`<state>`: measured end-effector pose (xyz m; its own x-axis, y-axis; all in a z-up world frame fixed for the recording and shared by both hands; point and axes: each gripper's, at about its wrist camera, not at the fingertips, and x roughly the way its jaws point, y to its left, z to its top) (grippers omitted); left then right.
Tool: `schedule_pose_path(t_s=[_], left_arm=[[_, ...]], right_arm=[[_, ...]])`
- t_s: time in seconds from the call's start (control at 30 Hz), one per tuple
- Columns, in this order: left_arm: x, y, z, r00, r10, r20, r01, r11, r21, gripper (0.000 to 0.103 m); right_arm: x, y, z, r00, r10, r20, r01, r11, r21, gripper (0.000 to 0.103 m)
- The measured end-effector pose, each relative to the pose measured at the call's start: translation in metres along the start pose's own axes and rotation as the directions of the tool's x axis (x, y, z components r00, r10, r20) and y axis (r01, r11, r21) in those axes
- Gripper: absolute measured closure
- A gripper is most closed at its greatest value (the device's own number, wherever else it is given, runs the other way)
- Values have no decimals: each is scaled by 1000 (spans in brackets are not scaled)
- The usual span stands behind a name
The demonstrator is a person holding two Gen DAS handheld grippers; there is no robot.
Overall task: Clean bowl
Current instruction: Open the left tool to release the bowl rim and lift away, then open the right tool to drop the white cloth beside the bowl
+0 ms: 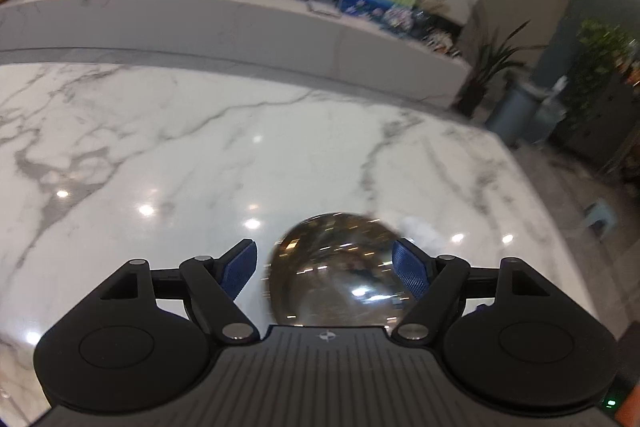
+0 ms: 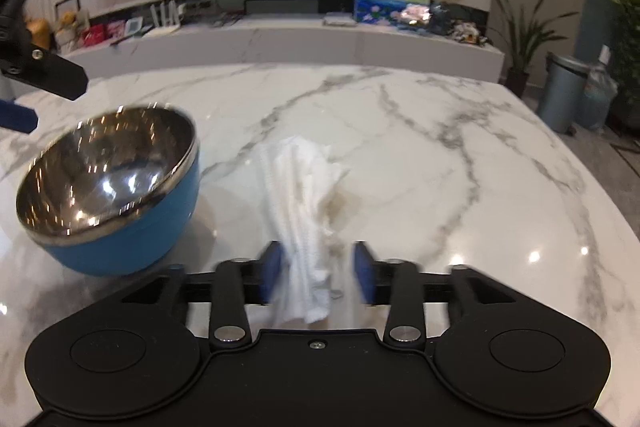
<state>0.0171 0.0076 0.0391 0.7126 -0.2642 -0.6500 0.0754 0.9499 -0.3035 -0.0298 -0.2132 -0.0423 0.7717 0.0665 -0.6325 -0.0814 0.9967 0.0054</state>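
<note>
A bowl [image 2: 108,187], blue outside and shiny steel inside, sits tilted on the marble table [image 2: 440,167], its opening facing the right wrist camera. In the left wrist view the bowl [image 1: 340,267] lies between the blue pads of my open left gripper [image 1: 324,267], which do not clearly touch it. A white cloth [image 2: 300,195] with a brownish stain lies on the table to the right of the bowl. My right gripper [image 2: 318,277] is open, its pads on either side of the cloth's near end. The left gripper also shows at the far left of the right wrist view [image 2: 24,83].
The marble table [image 1: 160,147] ends at the right. Beyond it a long white counter [image 2: 280,39] carries boxes and small items. A grey bin [image 2: 564,91] and potted plants [image 2: 528,31] stand on the floor at the right.
</note>
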Motion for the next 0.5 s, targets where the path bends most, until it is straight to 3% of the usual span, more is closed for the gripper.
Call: schedule_pose_path(t_s=[0.1, 0.33, 0.5], left_arm=[[-7, -4, -2, 998, 9, 65, -10, 1000, 24, 29], [-15, -3, -15, 985, 49, 165, -55, 998, 37, 26], [-18, -11, -22, 977, 117, 180, -135, 987, 87, 24]], right_arm=[[-11, -3, 6, 1000, 0, 21, -1, 999, 42, 51], [-50, 3, 19, 990, 19, 141, -29, 997, 72, 32], [-65, 13, 25, 987, 11, 160, -22, 997, 68, 31]])
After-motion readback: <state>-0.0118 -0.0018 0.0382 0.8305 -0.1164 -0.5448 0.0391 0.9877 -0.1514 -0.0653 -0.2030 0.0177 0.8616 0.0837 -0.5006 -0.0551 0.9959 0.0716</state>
